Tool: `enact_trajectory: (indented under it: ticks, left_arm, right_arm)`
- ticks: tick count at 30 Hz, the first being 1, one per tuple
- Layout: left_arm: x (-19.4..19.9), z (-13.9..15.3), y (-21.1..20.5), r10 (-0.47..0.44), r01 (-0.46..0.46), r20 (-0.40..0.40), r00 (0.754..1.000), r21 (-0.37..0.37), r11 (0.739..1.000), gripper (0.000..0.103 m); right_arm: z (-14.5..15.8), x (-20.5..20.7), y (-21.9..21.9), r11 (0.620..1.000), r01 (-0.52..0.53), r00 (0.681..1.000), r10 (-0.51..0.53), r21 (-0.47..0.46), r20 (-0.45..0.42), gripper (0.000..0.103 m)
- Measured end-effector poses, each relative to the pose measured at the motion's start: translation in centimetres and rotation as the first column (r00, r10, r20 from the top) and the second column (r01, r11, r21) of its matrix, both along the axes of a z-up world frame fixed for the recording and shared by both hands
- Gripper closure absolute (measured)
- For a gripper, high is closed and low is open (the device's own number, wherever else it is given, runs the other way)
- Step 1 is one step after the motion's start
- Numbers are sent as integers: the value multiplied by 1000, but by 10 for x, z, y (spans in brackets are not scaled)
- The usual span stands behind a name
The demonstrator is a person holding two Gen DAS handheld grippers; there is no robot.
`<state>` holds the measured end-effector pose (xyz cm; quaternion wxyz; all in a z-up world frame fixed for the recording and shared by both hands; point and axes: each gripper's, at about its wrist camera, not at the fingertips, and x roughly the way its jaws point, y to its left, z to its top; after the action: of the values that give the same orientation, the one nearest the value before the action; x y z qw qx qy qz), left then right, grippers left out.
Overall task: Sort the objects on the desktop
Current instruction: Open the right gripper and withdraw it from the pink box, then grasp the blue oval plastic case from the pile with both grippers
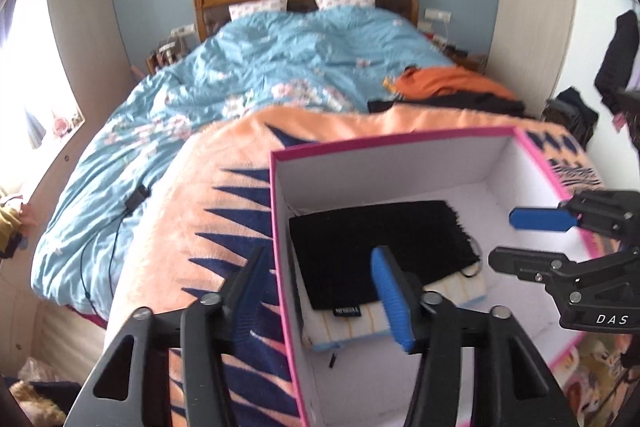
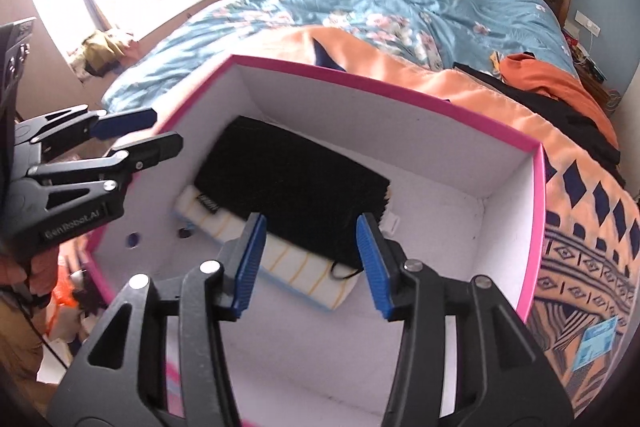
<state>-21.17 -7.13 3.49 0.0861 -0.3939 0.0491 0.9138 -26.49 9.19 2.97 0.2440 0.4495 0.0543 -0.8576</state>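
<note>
Two fuzzy, perhaps knitted cloths (image 2: pixel 288 187), boxed

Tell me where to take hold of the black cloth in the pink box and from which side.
Take the black cloth by its near short edge, where a thin loop sticks out over the striped pouch. Come from above with the right claw, already open over that end. The cloth lies flat on the pouch, and the pink box walls block a sideways approach, so pinching a raised edge looks easiest.
</note>
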Motion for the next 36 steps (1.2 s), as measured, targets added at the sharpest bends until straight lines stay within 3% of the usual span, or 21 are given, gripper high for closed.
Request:
enact_trajectory:
  ticks: [7, 15, 23, 36]
  left_arm:
    - [67, 15, -21, -52, 56, -62, 997, 69, 996, 39]
    - [113, -29, -22, -119, 118, 14, 993, 56, 991, 39]
    - [109, -73, -25, -106, 97, 121, 987, 84, 992, 39]
    - [114, -93, -23, -147, 132, 175, 973, 96, 987, 38]
  right_arm:
    - [21, 75, 14, 990, -93, 991, 81, -110, -110, 54]
    - [-4, 141, 3, 975, -202, 976, 193, -89, -100, 54]
    - [-56, 145, -8, 985, -162, 986, 164, -65, 24, 54]
    - [-68, 140, -24, 994, -103, 992, 104, -25, 77, 53]
